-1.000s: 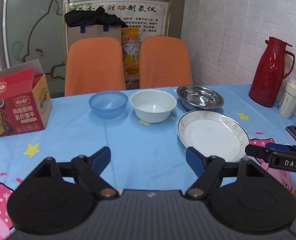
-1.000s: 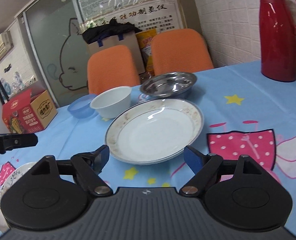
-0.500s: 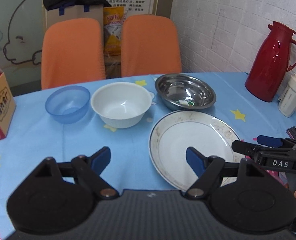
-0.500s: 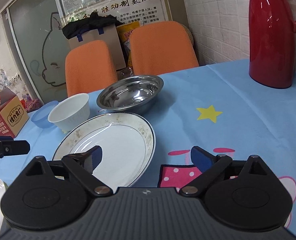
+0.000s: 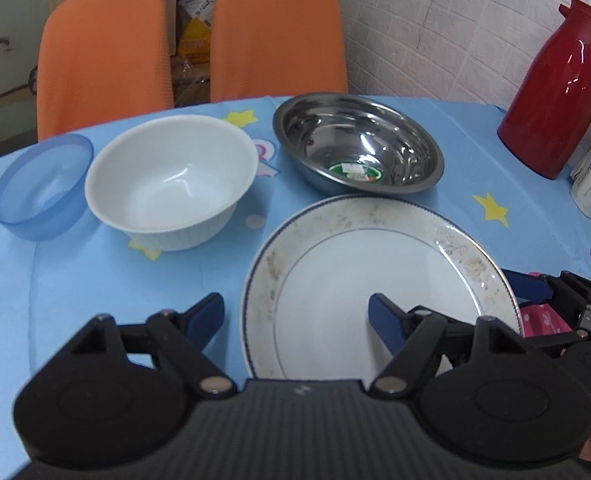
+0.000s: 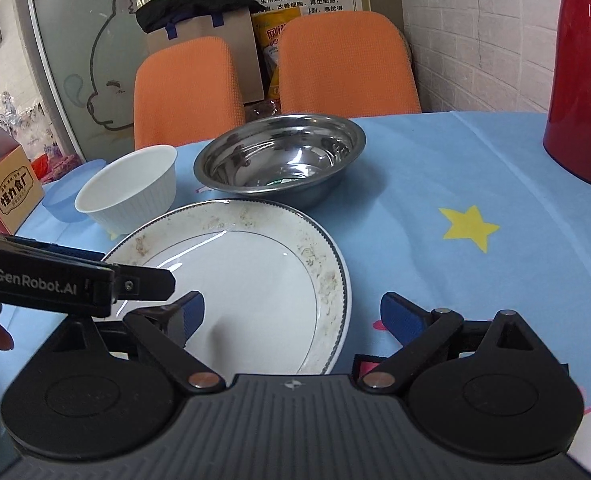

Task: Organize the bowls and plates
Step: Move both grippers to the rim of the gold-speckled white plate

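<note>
On the table, both grippers' jaws gape over the empty plate; steel bowl perhaps holds a sticker.

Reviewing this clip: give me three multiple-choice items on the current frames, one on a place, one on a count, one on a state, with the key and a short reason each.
1. Where does the steel bowl stand relative to the white plate?
A. Behind it, toward the chairs
B. Stacked on it
C. Inside the white bowl

2. How many bowls are on the table?
A. One
B. Two
C. Three

3. What is between the left gripper's fingers?
A. The blue bowl, clamped
B. The plate's near left rim, not clamped
C. The red jug

Key: 1 A, the steel bowl sits just past the plate's far rim. 2 C, blue bowl, white bowl and steel one. 3 B, the closing jaws straddle the rim with a gap showing.
</note>
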`<state>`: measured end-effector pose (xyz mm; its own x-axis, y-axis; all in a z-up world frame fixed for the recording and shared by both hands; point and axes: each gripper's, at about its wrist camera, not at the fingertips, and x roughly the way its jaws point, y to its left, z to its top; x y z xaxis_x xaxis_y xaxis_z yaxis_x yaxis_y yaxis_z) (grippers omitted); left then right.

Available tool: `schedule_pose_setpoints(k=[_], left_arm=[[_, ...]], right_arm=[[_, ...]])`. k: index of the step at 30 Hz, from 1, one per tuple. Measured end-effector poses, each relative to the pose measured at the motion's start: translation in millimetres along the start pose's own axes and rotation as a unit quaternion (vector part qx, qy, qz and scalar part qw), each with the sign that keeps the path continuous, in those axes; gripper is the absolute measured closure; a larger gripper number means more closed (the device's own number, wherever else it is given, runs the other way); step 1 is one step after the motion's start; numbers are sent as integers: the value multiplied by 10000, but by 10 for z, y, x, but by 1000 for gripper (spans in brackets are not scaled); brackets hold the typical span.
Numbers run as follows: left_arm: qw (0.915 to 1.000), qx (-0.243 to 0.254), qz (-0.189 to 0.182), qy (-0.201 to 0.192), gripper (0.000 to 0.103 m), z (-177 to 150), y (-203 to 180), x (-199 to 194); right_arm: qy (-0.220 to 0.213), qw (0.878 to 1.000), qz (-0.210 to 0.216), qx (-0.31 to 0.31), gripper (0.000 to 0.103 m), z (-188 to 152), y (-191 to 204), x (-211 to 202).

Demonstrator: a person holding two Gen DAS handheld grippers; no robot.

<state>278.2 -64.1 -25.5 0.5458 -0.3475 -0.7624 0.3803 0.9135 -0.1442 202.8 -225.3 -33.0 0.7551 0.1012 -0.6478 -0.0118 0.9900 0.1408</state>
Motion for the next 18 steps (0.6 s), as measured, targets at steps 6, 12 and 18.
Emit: schedule_pose_setpoints(k=[6, 12, 18], left_arm=[[9999, 37, 93, 19, 32, -32, 8, 51], [9999, 73, 114, -54, 32, -62, 0, 41], [9997, 197, 106, -28, 41, -59, -42, 30]], right_arm=[[-49, 9997, -144, -180, 0, -49, 38, 4], [-7, 9986, -266, -455, 0, -97, 46, -1], [-116, 9986, -327, -396, 0, -115, 101, -1]])
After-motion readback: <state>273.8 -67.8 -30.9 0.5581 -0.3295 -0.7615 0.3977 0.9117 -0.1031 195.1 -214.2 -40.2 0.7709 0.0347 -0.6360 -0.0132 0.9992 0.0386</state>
